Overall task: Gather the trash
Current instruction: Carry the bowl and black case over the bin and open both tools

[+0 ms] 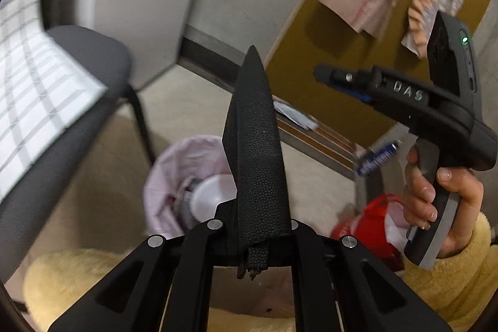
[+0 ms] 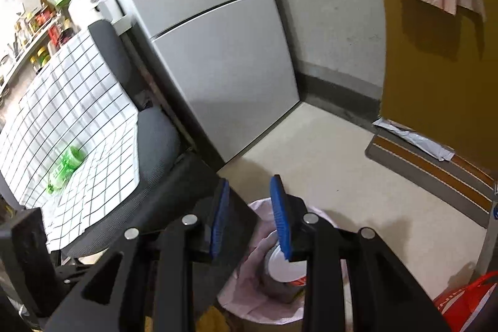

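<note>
My left gripper (image 1: pixel 252 58) is shut, its black fingers pressed together with nothing visible between them. It points down over a bin lined with a pink bag (image 1: pixel 180 176). A white cup (image 1: pixel 211 195) lies inside the bin. A hand in a yellow sleeve holds my right gripper (image 1: pixel 323 73) to the right. In the right wrist view, my right gripper (image 2: pixel 249 181) is open, with nothing between its blue pads (image 2: pixel 281 223). It hangs above the same bin (image 2: pixel 249 294) and white cup (image 2: pixel 284 266). A green plastic bottle (image 2: pixel 63 170) lies on a checked cloth (image 2: pixel 77 101).
The checked cloth covers a grey chair (image 2: pixel 155 139) left of the bin. A grey cabinet (image 2: pixel 218 52) stands behind. A red bag (image 2: pixel 467 301) sits at the right. A grey packet (image 2: pixel 414 142) lies on a striped mat (image 2: pixel 429 170) by a yellow door (image 2: pixel 435 67).
</note>
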`<state>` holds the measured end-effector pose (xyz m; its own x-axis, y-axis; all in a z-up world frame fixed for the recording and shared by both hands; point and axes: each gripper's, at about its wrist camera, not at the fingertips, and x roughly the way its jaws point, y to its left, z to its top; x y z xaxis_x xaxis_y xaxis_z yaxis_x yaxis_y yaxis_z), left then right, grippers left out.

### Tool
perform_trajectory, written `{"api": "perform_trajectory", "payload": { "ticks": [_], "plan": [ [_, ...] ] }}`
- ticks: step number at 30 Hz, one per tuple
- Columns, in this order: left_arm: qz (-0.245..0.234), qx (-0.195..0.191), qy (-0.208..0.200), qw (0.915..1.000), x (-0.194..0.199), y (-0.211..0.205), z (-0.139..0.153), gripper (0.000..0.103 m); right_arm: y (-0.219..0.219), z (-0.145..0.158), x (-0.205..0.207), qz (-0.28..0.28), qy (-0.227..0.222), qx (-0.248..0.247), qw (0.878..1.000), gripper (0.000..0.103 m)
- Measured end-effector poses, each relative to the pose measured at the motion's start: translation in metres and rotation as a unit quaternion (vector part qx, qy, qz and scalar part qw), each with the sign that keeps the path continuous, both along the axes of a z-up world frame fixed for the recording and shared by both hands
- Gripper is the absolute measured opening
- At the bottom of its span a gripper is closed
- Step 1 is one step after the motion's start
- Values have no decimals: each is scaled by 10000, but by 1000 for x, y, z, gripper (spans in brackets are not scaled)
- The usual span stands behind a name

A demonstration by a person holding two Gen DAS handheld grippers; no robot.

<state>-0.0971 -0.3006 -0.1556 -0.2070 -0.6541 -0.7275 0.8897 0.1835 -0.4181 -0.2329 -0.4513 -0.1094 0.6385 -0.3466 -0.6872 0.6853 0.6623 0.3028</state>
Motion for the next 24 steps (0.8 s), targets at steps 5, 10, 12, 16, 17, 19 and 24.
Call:
{"api": "perform_trajectory", "payload": {
  "ticks": [5,10,12,16,17,19,24],
  "plan": [
    [245,308,-324,9987,7,-22,-15,64,-13,-3,-10,-173,57,-36,9998,28],
    [732,364,-861,9929,25,-7,-9,64,-17,-10,-7,-124,153,31,9998,28],
    [1002,290,-1079,9887,34,9,1,64,-15,-10,-2,-70,147,54,9999,28],
    [1471,214,-1286,9805,50,38,15,64,-1,-7,14,169,150,15,9997,28],
    [1575,197,-1307,9786,55,47,19,64,4,-5,19,239,148,-7,9996,28],
    [1772,195,-1344,9748,59,61,24,64,14,-1,27,385,145,-41,9991,28],
    [2284,125,-1451,9626,70,106,38,64,46,11,54,822,125,-162,9964,28]
  ]
}}
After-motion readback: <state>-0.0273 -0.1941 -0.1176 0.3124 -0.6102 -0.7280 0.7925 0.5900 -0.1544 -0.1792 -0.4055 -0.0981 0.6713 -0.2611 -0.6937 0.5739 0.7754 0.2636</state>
